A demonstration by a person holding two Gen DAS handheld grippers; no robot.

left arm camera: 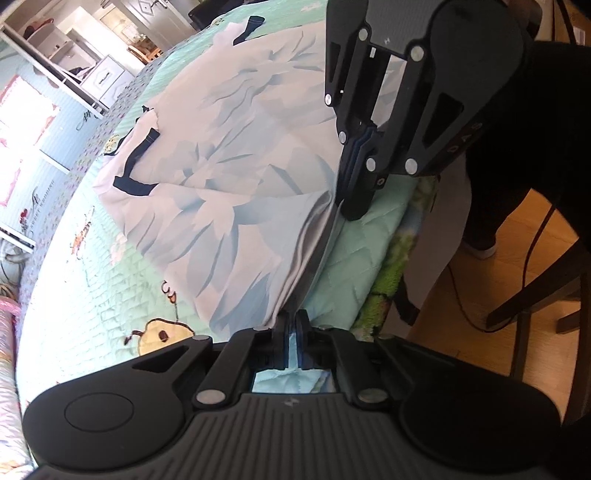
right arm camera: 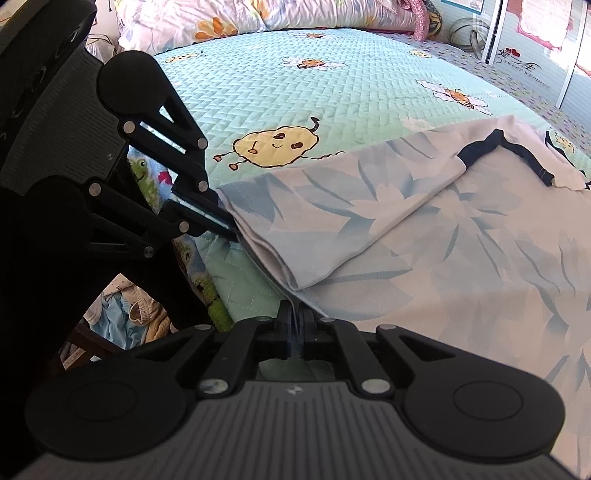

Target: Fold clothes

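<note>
A white garment (left arm camera: 229,155) with pale blue flowers and navy trim (left arm camera: 136,162) lies spread on the bed. My left gripper (left arm camera: 293,321) is shut on the garment's near hem at the bed's edge. Farther along the same hem, my right gripper (left arm camera: 352,210) pinches the cloth with its tips down on the quilt. In the right wrist view the garment (right arm camera: 443,240) has one side folded over on itself, and the navy trim (right arm camera: 480,147) is at the far end. There my right gripper (right arm camera: 295,314) is shut on the hem, and my left gripper (right arm camera: 231,230) holds the corner at the left.
The green quilt (right arm camera: 277,92) with cartoon prints covers the bed, with pillows (right arm camera: 221,18) at its head. A fuzzy green blanket edge (left arm camera: 391,280) hangs at the bedside. Over a wooden floor (left arm camera: 517,240) stand a person's dark leg (left arm camera: 517,129) and dark furniture legs (left arm camera: 535,295). Loose clothes (right arm camera: 122,314) lie below.
</note>
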